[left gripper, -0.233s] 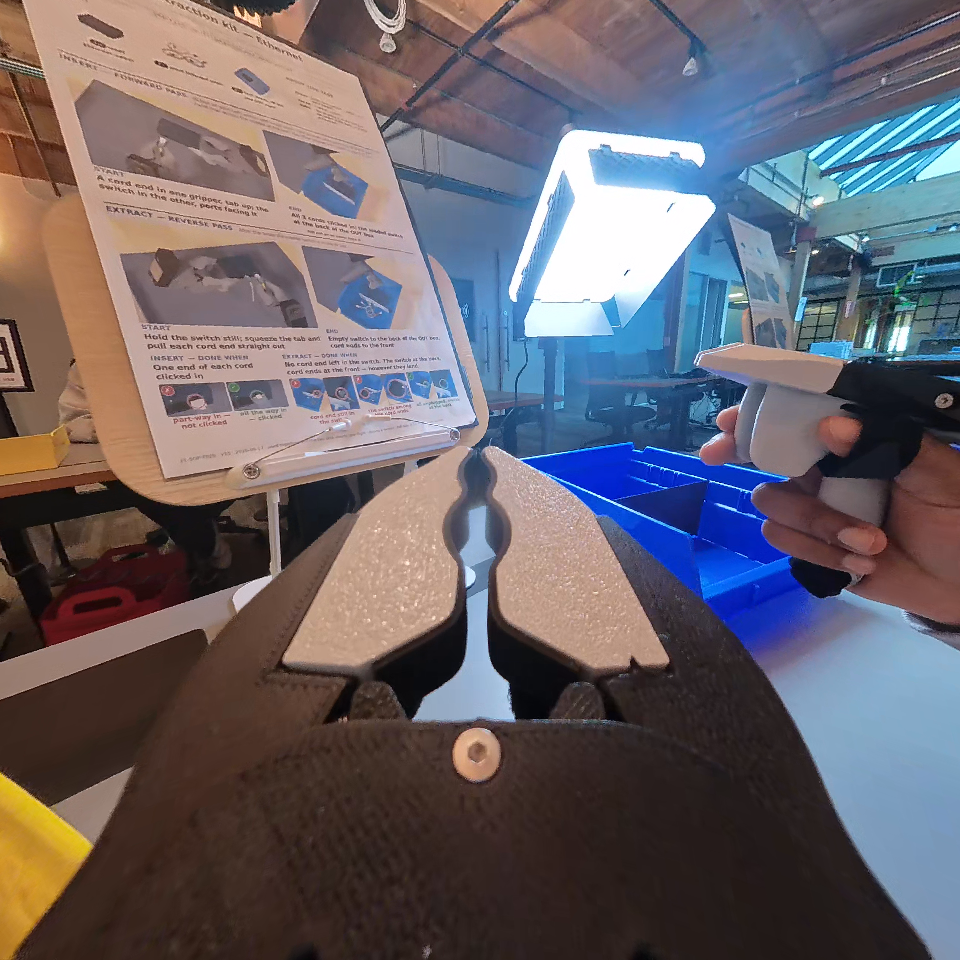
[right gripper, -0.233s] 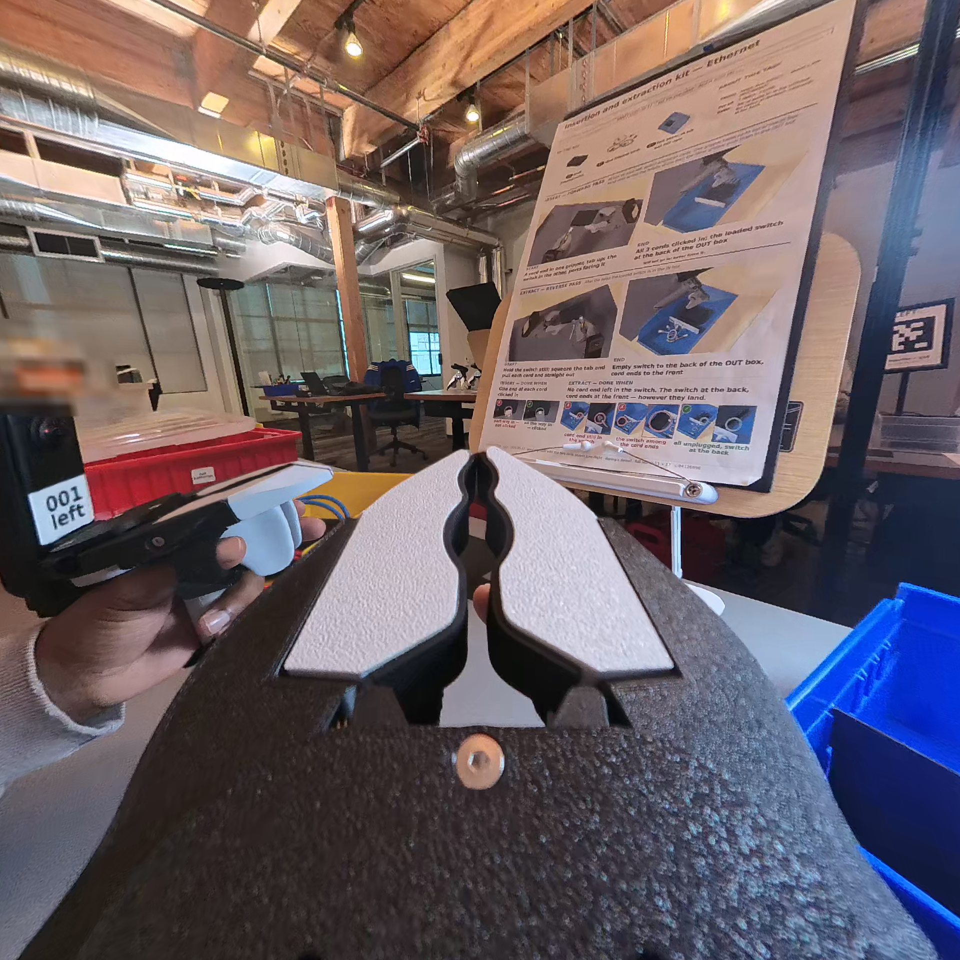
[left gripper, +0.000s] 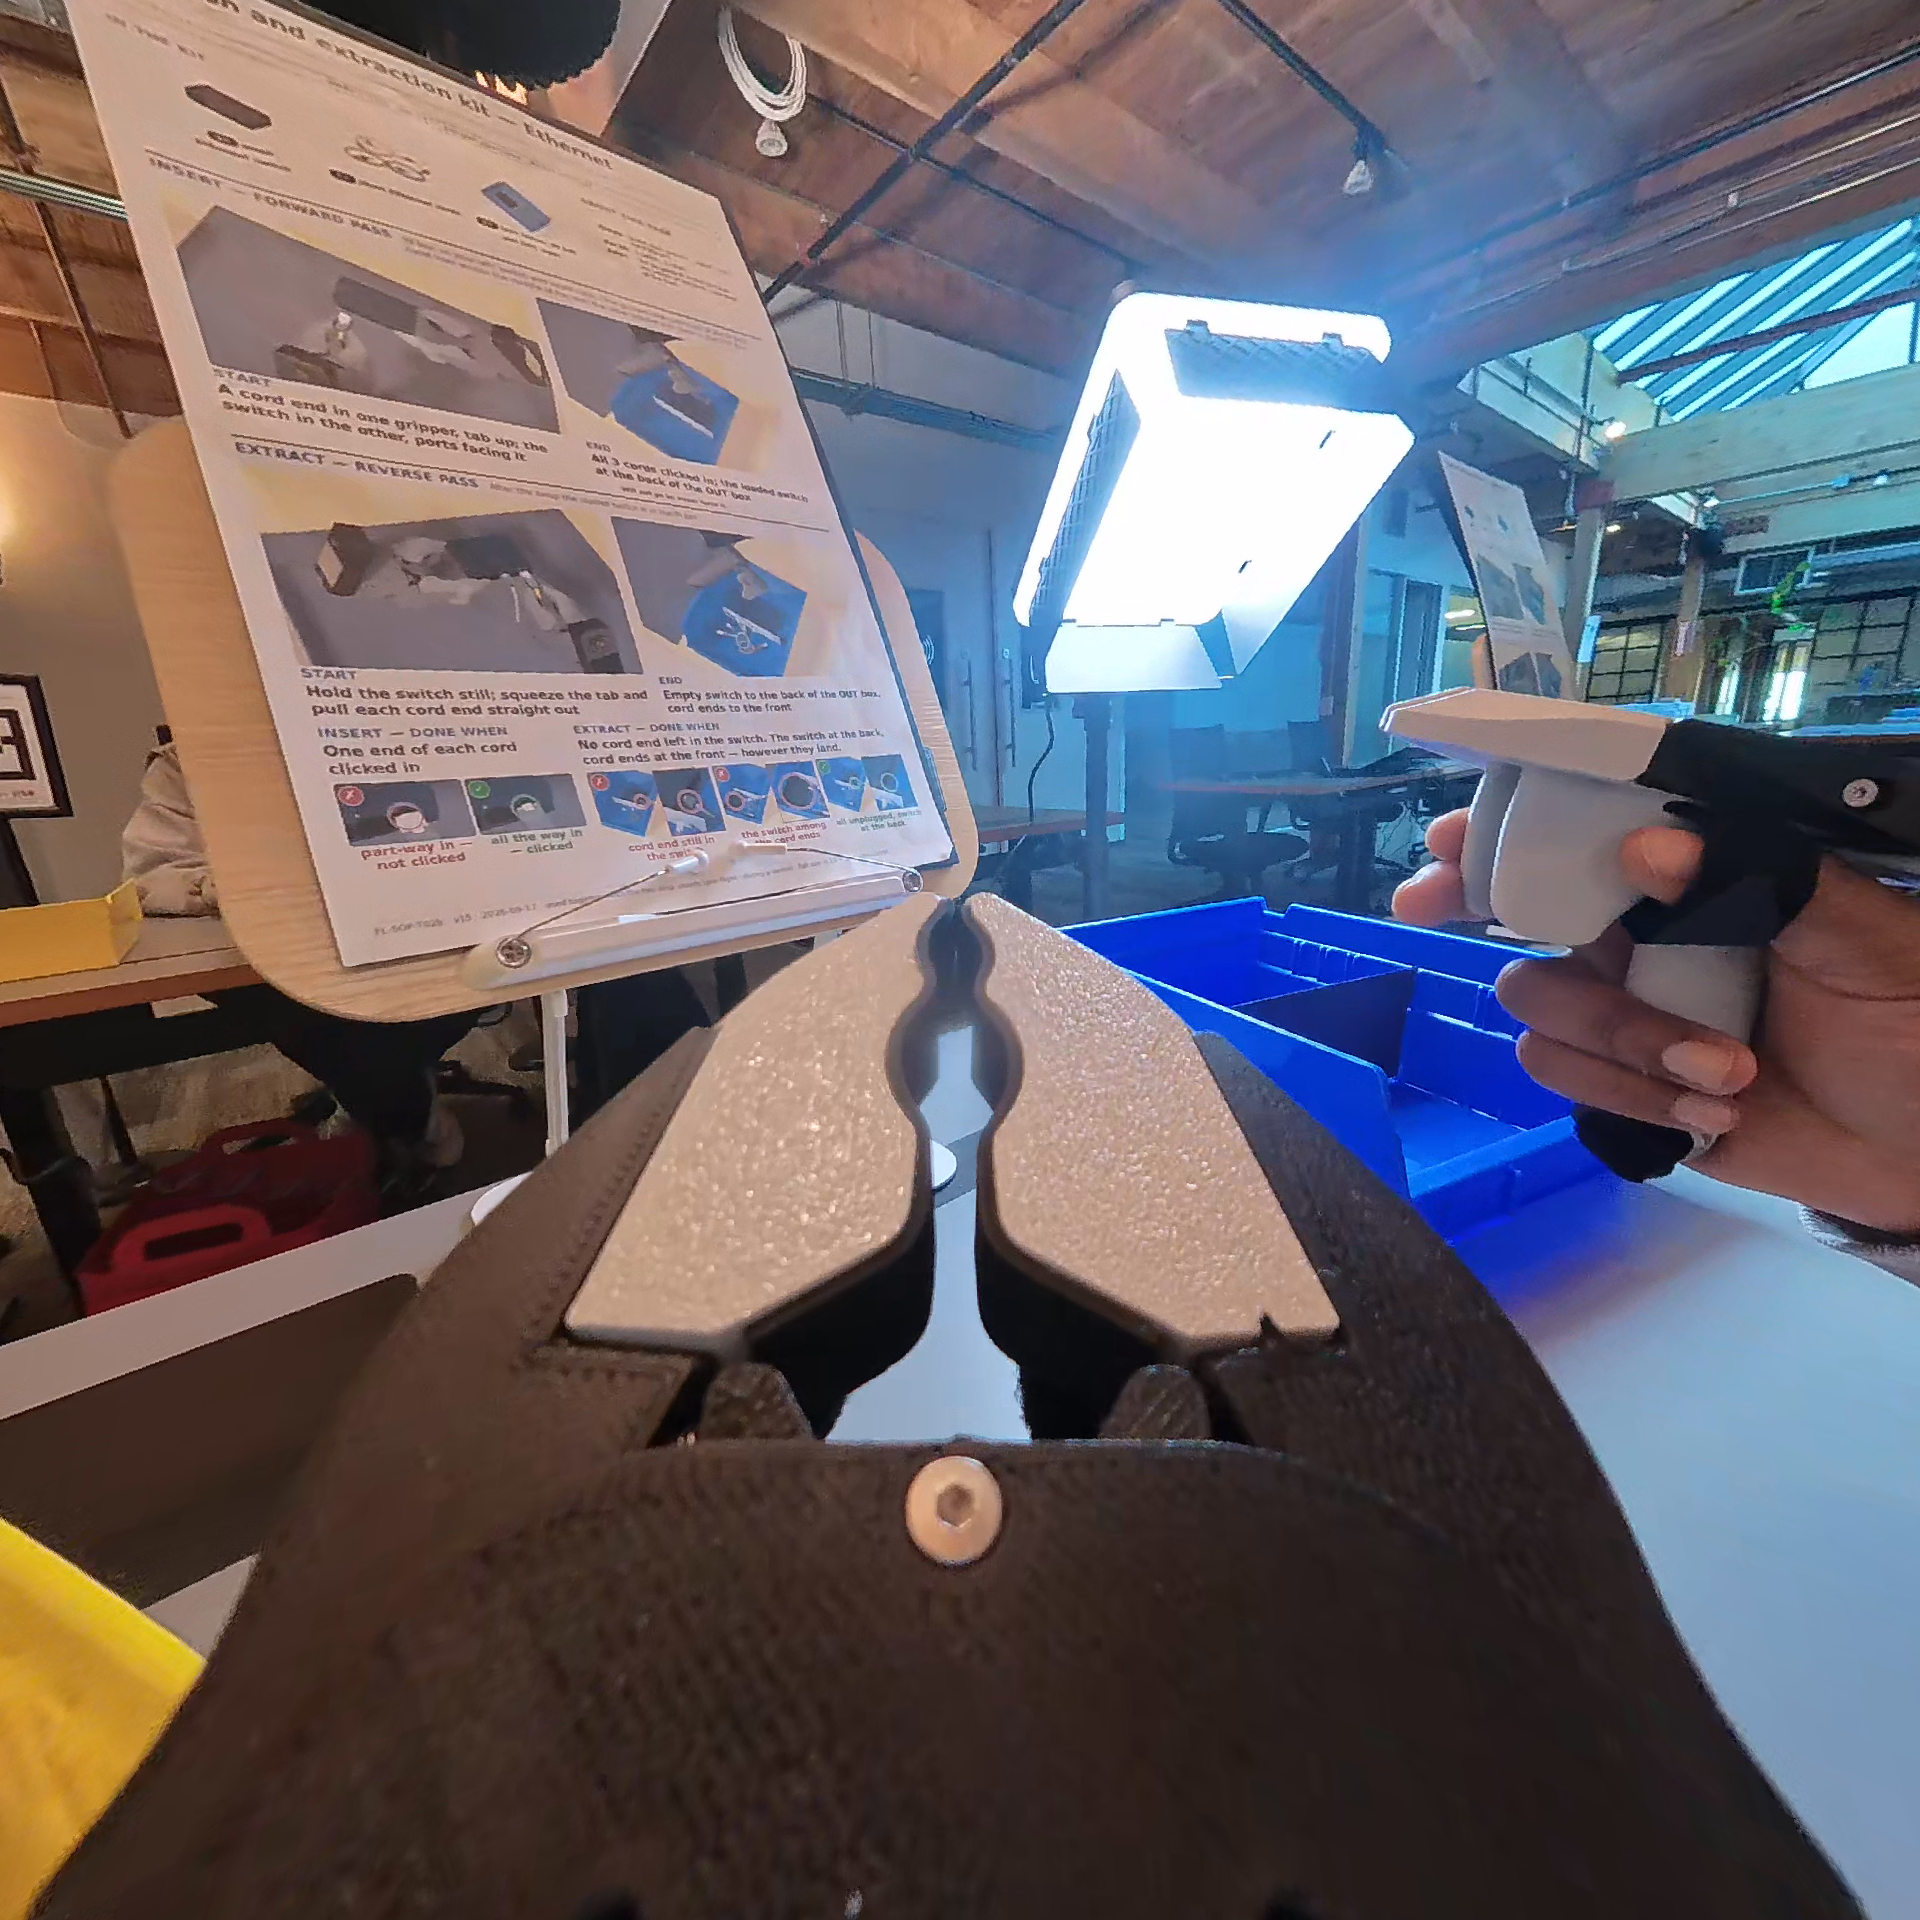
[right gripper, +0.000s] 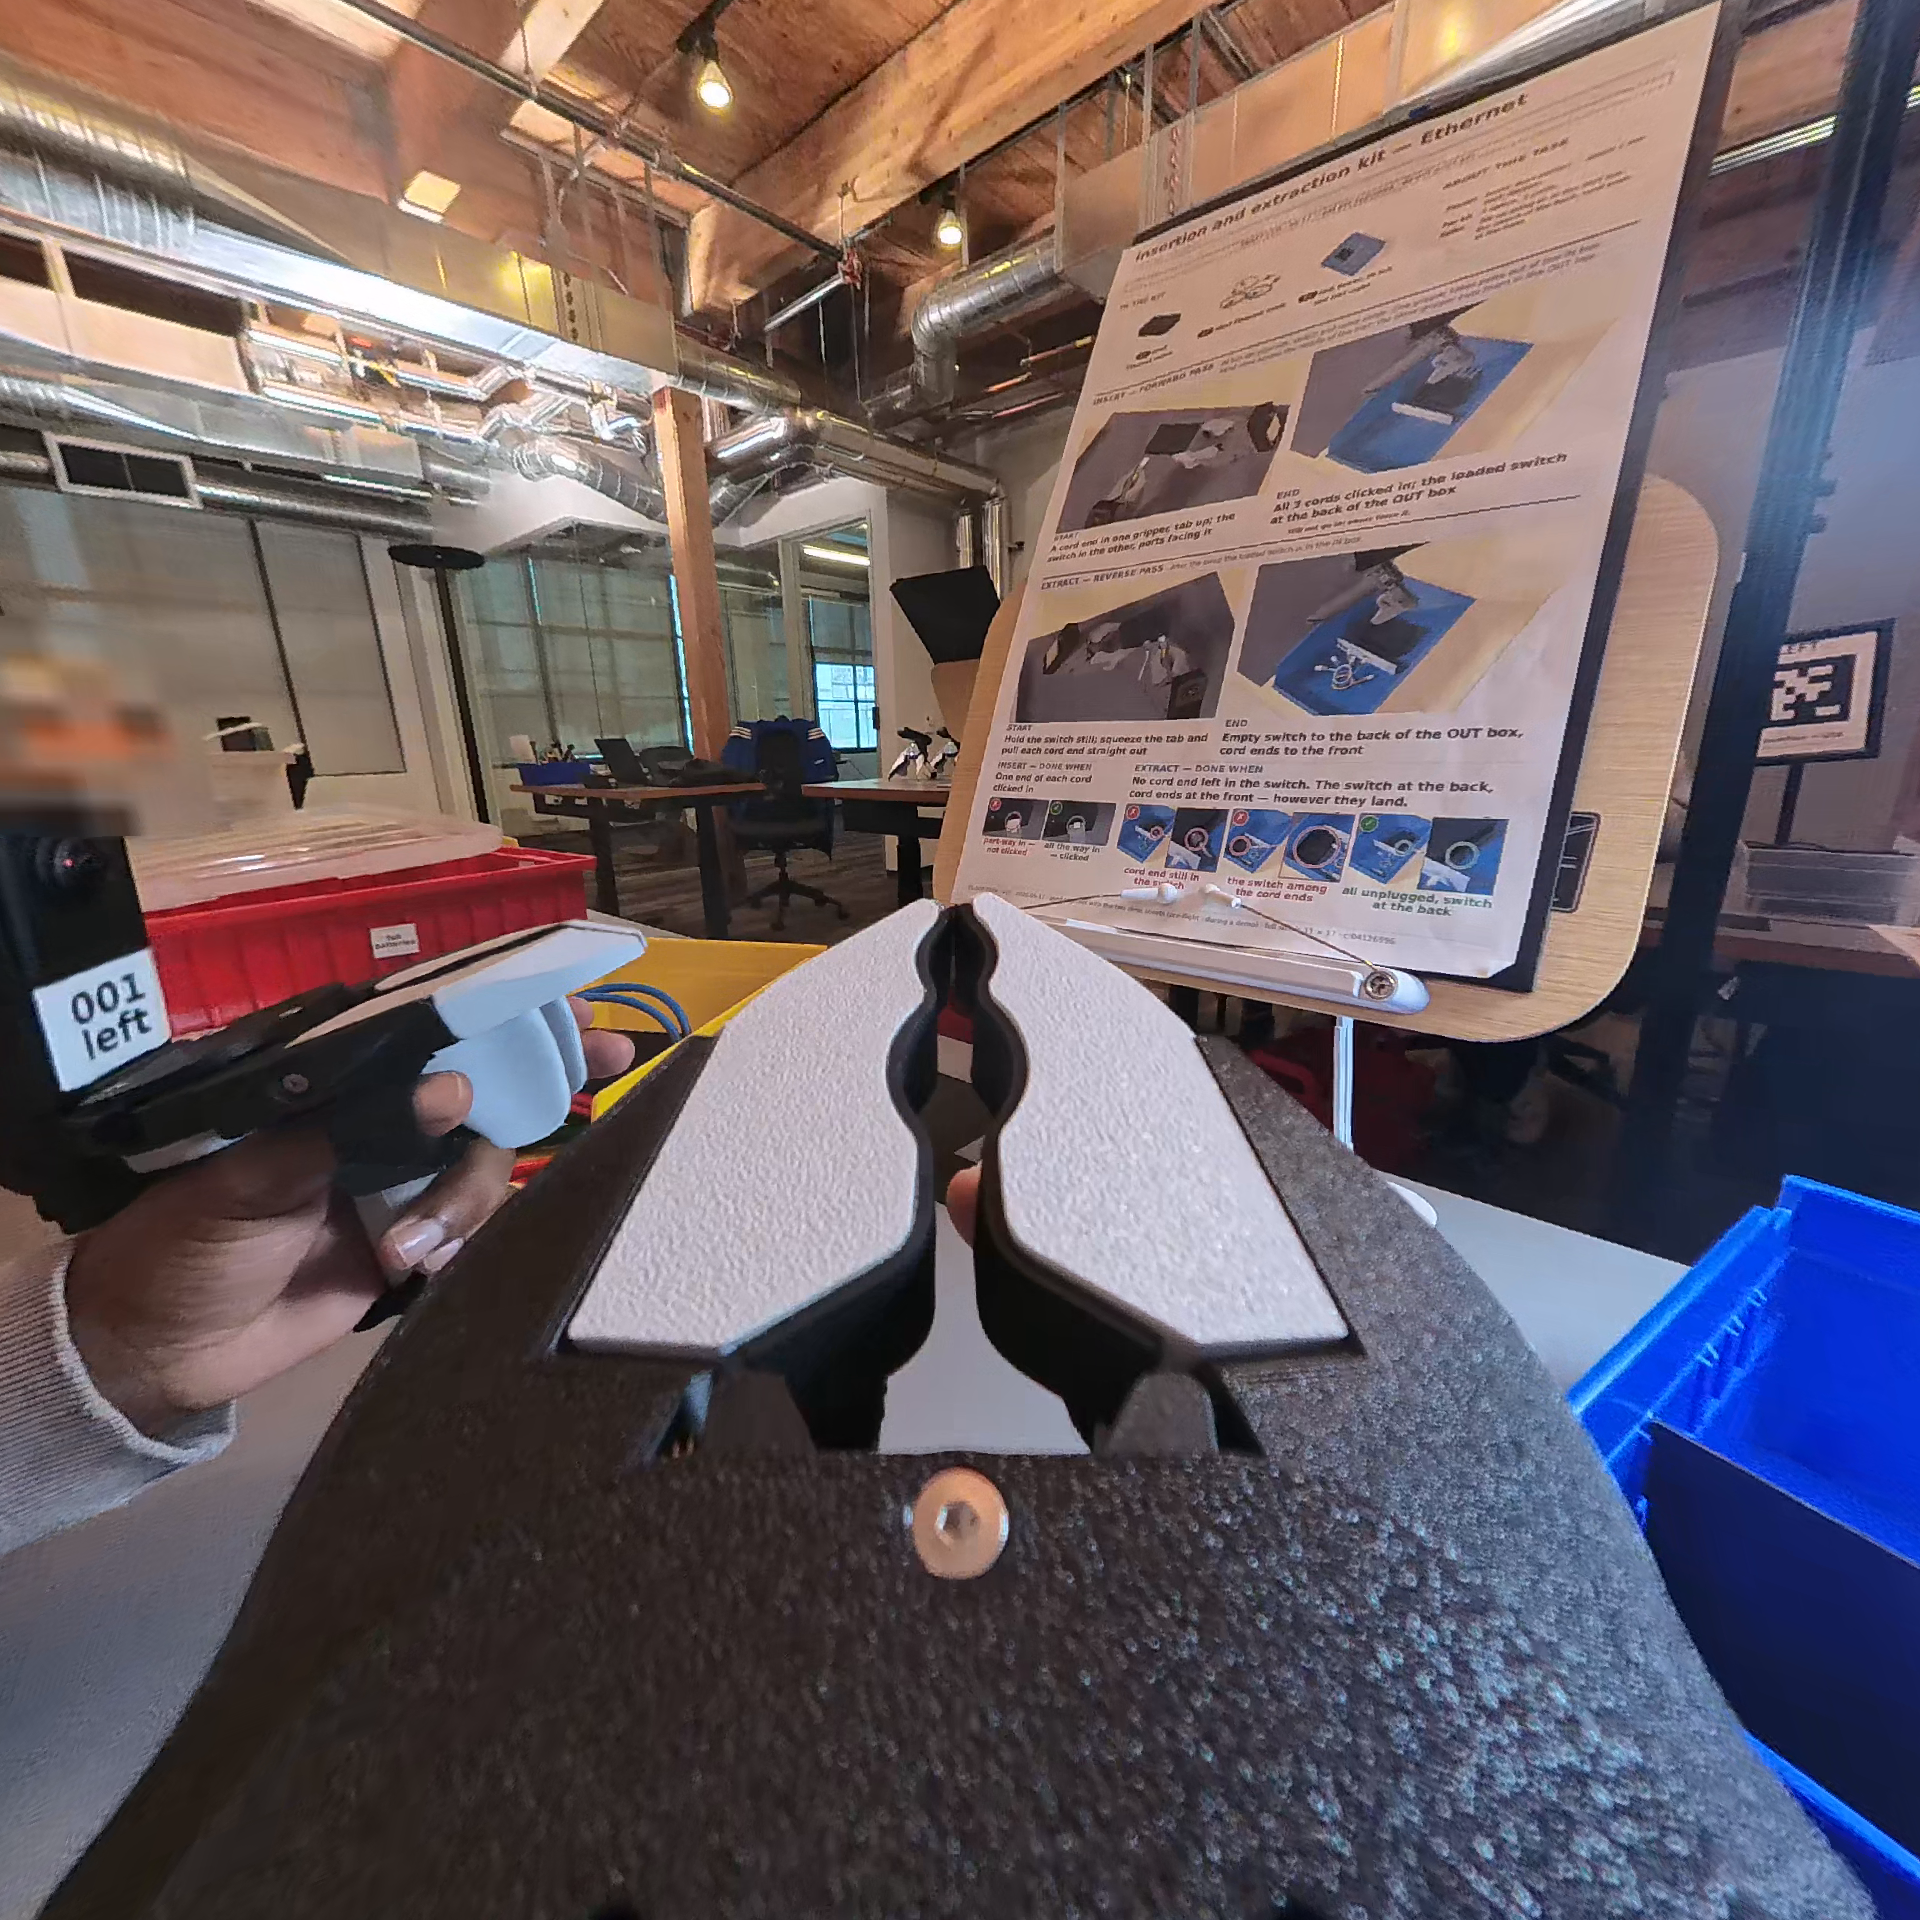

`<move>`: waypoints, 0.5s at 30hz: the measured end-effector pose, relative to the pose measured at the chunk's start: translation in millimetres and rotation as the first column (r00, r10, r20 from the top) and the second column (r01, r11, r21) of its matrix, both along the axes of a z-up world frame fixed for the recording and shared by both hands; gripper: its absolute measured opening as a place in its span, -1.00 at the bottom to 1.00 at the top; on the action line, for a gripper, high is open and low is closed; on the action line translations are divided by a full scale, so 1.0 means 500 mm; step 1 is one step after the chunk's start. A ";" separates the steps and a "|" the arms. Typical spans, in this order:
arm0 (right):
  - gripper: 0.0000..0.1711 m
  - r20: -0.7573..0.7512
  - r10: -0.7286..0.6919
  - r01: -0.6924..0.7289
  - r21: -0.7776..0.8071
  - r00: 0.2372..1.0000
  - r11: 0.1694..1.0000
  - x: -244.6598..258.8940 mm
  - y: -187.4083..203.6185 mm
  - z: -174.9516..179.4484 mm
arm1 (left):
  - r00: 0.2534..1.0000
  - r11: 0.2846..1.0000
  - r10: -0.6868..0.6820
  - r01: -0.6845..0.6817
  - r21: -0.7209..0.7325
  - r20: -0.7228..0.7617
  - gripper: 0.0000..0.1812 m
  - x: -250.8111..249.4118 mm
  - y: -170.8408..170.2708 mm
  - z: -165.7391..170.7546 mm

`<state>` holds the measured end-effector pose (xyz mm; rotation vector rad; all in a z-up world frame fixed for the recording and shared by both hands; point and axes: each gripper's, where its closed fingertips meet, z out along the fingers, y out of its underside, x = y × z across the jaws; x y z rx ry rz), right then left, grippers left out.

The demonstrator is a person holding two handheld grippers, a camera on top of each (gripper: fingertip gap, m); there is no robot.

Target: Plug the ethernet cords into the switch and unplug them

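My left gripper is shut and empty, held level above the white table. My right gripper is also shut and empty. Each gripper shows in the other's view: the right one at the right over a blue bin, the left one at the left in front of a yellow bin. Blue cords loop up out of the yellow bin behind the left gripper. No switch is in view.
An instruction sheet on a wooden board stand rises at the table's far edge, between the bins. A red crate sits behind the yellow bin. A bright light panel stands behind the blue bin. A yellow thing shows at the lower left. There is about 15 cm between the tips of the two grippers.
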<state>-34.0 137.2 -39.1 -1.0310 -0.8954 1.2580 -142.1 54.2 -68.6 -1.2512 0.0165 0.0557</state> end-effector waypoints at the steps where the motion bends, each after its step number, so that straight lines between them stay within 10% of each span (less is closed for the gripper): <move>1: -1.00 -0.001 0.000 0.000 0.001 1.000 1.000 0.000 0.000 0.000 | 1.000 1.000 -0.001 0.001 0.001 -0.003 -1.00 0.001 -0.001 -0.001; 15: -1.00 0.020 0.009 -0.010 0.035 1.000 0.999 -0.003 -0.010 -0.007 | 1.000 1.000 0.016 -0.016 0.007 -0.027 -1.00 0.005 -0.003 -0.008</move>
